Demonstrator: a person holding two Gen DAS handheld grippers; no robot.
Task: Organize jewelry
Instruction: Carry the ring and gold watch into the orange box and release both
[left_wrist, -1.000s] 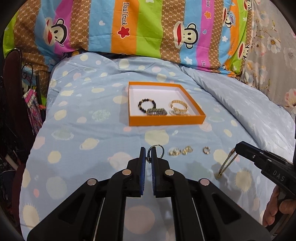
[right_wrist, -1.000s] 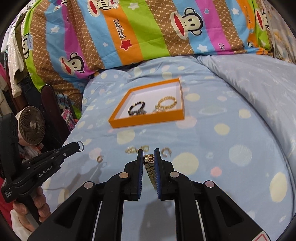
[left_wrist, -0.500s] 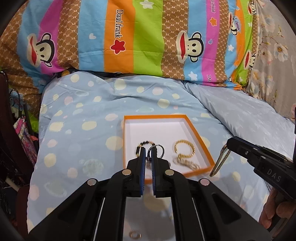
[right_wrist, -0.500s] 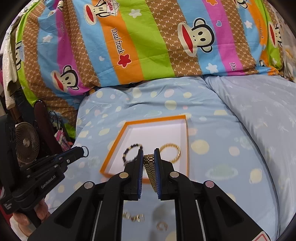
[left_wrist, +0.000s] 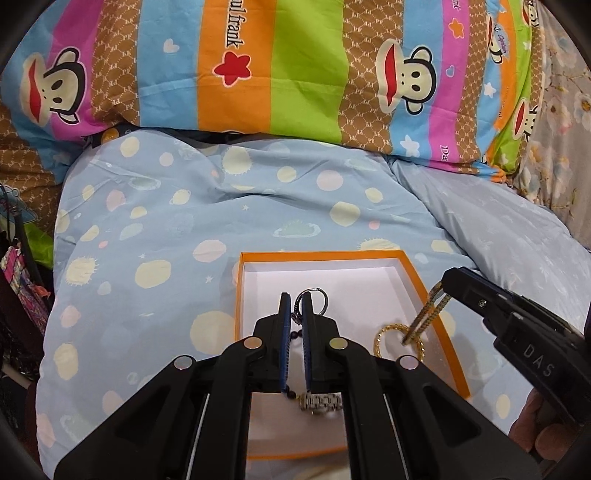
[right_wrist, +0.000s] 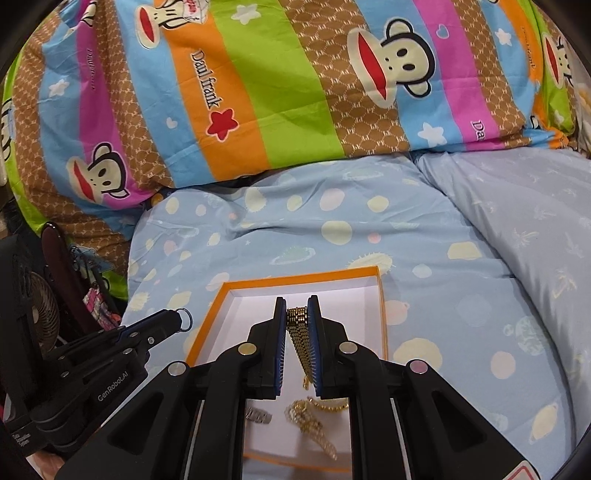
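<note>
An orange-rimmed box (left_wrist: 424, 291) (right_wrist: 382, 317) with a white floor lies on the blue spotted bedding. My left gripper (left_wrist: 294, 306) hovers over it, shut on a silver hoop earring (left_wrist: 318, 300). In the right wrist view this gripper (right_wrist: 173, 321) comes in from the left with the hoop at its tip. My right gripper (right_wrist: 297, 310) is shut on a gold link bracelet (right_wrist: 301, 339) that hangs over the box; the left wrist view shows it (left_wrist: 443, 291) at the box's right side. Inside lie a gold ring bracelet (left_wrist: 384, 332), a silver bracelet (left_wrist: 320, 400) and a dark bead bracelet (left_wrist: 297, 332).
A striped monkey-print quilt (left_wrist: 295, 66) is piled behind the box. A plain blue pillow (right_wrist: 524, 221) lies to the right. A small fan (right_wrist: 40, 321) and dark clutter stand off the bed's left edge. A person's hand (left_wrist: 543, 428) holds the right gripper.
Both grippers have moved forward from the loose earrings on the bedding to above the box, each keeping hold of its piece. The loose earrings have dropped out of view.
</note>
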